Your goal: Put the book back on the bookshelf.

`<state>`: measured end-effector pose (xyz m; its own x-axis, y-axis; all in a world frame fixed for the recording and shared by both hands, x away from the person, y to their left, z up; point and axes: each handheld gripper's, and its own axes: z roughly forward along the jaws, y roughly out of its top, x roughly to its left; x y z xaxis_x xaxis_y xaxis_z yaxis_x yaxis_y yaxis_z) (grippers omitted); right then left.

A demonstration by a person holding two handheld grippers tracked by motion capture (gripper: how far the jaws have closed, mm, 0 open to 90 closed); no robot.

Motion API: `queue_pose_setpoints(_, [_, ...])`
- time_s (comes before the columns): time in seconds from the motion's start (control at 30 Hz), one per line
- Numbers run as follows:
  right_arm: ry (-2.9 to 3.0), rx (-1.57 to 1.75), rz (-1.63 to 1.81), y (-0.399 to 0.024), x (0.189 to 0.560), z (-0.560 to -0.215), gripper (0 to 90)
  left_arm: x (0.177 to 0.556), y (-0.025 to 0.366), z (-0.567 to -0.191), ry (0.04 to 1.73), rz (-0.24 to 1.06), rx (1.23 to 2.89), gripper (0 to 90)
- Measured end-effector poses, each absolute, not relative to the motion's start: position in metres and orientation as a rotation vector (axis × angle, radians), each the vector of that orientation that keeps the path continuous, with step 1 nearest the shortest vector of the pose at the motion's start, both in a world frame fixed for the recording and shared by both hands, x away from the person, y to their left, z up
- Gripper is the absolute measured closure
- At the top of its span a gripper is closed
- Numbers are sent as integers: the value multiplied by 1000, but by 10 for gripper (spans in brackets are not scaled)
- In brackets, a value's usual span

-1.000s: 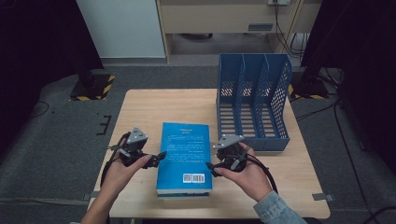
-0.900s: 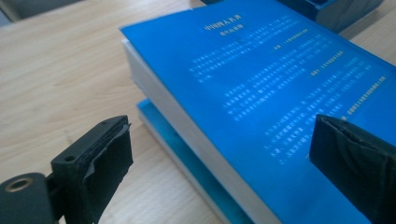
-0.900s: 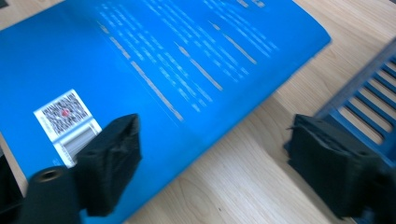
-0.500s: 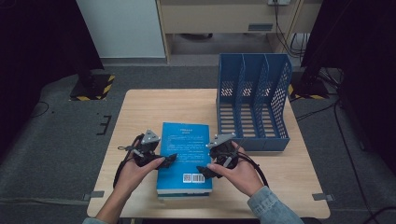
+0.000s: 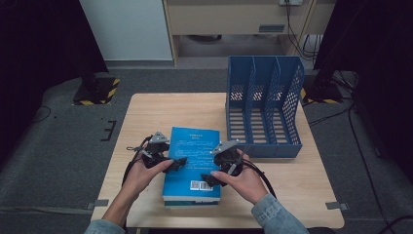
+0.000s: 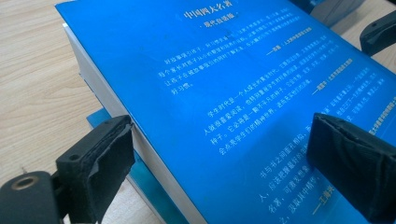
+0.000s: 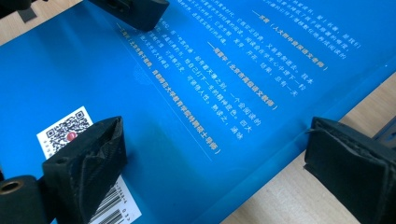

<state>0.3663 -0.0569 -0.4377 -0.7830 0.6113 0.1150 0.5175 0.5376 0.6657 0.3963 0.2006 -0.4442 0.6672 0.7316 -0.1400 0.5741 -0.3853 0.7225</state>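
A thick blue book lies flat on the wooden table, back cover up, with a QR code and barcode near its front edge. My left gripper is open at the book's left side. In the left gripper view its jaws straddle the page edge, one beside the pages and one above the cover. My right gripper is open at the book's right side. Its jaws have just been opening, one over the cover by the QR code and one past the edge above the table, pressing on nothing.
A blue mesh file holder with several upright slots stands at the table's right rear, close to the book's far right corner. Cables trail from both grippers toward the table's front edge. Dark floor surrounds the table.
Both hands have moved inward and down toward the book. The grippers, which were beside its edges, now reach over its left and right sides.
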Motion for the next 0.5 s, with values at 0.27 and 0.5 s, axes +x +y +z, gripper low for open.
queue_pose_setpoints(0.27, [2658,1112,1208,-72,371,-451,52,403,202,-446,996,225,2110,35])
queue_pose_setpoints(0.5, [2686,1205,1325,-79,379,-463,40,410,201,-449,1005,201,2095,0])
